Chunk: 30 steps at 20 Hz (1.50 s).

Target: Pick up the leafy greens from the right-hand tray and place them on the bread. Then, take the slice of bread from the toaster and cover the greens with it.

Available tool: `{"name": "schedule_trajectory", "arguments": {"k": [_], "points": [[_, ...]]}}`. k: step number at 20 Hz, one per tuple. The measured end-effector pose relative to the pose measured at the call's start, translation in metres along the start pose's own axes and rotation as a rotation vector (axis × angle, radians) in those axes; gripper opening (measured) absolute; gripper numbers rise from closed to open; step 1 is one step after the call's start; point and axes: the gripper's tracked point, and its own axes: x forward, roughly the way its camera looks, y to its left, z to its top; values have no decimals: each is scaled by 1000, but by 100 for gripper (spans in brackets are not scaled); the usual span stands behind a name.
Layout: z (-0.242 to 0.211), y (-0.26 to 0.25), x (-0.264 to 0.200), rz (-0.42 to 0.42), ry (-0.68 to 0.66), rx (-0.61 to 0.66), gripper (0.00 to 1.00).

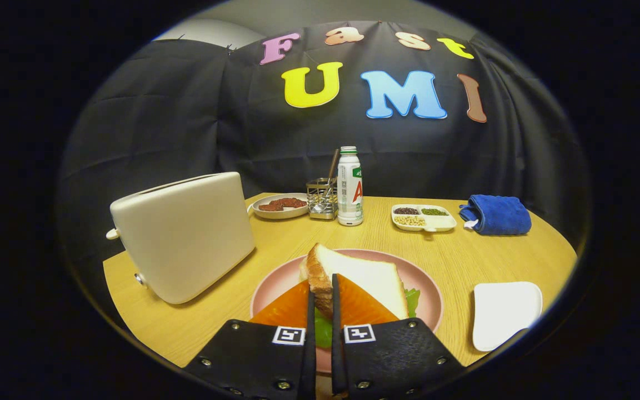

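My tongs are nearly closed, fingers pinching the crusty edge of the bread from both sides, so it's a grip on the slice. The slice sits tilted, near end held up between the fingers, far end lying over the pink plate. Greens poke out under the slice just right of the fingers, and another bit of green shows in the narrow gap between them. I can't see the lower bread; the slice and fingers cover it. Can't tell whether the held slice already rests on the greens or hangs just above.

Toaster stands left of the fingers and a bit beyond, tilted in the fisheye; its slots face away, so I can't see inside. White tray sits to the right of the fingers, near the table edge, partly cut off.

Beyond the plate: bottle, wire holder just left of it, a dish with dark red bits further left, a divided dish of beans to the right, blue cloth past that.
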Motion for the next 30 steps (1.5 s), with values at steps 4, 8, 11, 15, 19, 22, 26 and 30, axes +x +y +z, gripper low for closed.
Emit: {"name": "schedule_trajectory", "arguments": {"k": [4,8,11,15,19,22,26,30], "points": [[-4,2,2,8,25,19,11],[-3,2,1,-9,17,-6,11],[-1,3,1,-21,5,-28,18],[3,4,-2,-24,-27,-32,25],[5,4,-1,-17,-43,-11,26],[6,14,-1,42,-56,25,29],[-4,27,-1,134,16,138,65],[-1,26,-3,138,1,160,65]]}}
